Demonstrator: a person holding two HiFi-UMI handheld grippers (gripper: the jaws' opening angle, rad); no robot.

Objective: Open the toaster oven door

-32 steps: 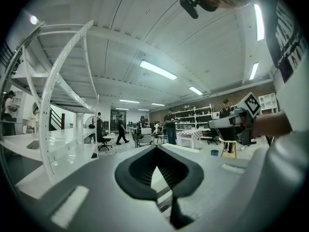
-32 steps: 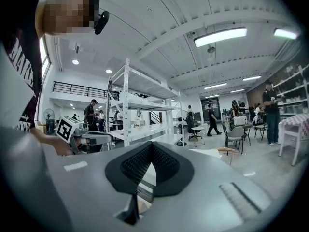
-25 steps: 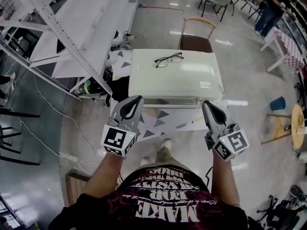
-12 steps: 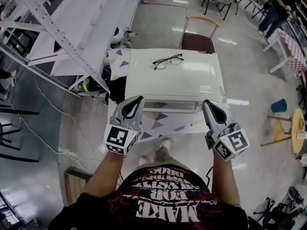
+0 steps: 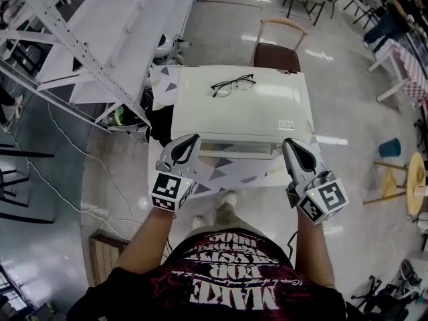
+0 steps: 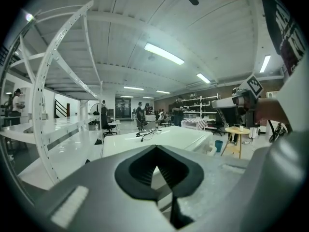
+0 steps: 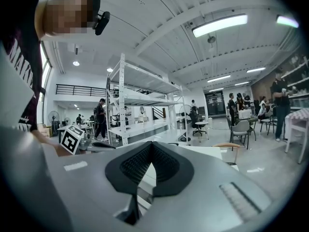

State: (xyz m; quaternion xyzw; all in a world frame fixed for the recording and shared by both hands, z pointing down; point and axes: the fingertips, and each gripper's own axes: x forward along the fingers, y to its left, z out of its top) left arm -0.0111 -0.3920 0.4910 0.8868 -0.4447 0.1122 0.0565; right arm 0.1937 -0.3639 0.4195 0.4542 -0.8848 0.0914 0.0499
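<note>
Left gripper (image 5: 190, 140) nudges inward at lower centre, nearing the oven (image 5: 241, 105); right gripper (image 5: 289, 144) holds level. Both jaws pressed together, empty; door (image 5: 241, 147) not yet touched.

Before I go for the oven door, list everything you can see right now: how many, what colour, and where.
toaster oven: one, white, on the small table straight ahead
glasses: one pair, dark-framed, lying on the oven's top
table: one, white cover with grey triangles, under the oven
chair: one, brown seat and pale wooden back, behind the oven
shelving rack: one, white, to the left
container: one, blue, on the floor to the right
round table: one, pale wood, at the right edge
left gripper: one, grey, jaws together and empty, near the oven's front left corner
right gripper: one, grey, jaws together and empty, near the oven's front right corner
</note>
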